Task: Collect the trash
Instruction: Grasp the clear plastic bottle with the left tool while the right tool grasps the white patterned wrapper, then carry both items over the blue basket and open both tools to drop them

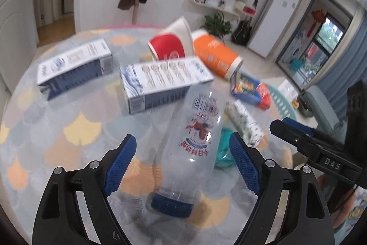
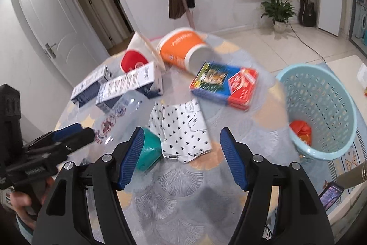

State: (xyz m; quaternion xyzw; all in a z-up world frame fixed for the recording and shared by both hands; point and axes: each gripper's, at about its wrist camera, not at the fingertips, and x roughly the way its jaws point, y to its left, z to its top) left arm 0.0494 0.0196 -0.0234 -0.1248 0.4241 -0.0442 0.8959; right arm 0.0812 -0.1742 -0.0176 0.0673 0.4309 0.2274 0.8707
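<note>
Left wrist view puts the clear plastic bottle [image 1: 195, 141] lying on the desk [image 1: 68, 153] right between my left claw [image 1: 183, 162], whose jaws are spread wide and touch nothing. The bottle's long axis runs almost straight away from me, blue cap [image 1: 170, 204] nearest, base resting against a milk carton [image 1: 160, 82]. I judge the left claw is the nearer one and can close across the bottle's width. My right claw [image 2: 181, 157] is also spread and empty, over a spotted paper wrapper [image 2: 183, 130] beside a teal wad [image 2: 148, 150]; the pale blue basket [image 2: 321, 107] stands off to its right.
</note>
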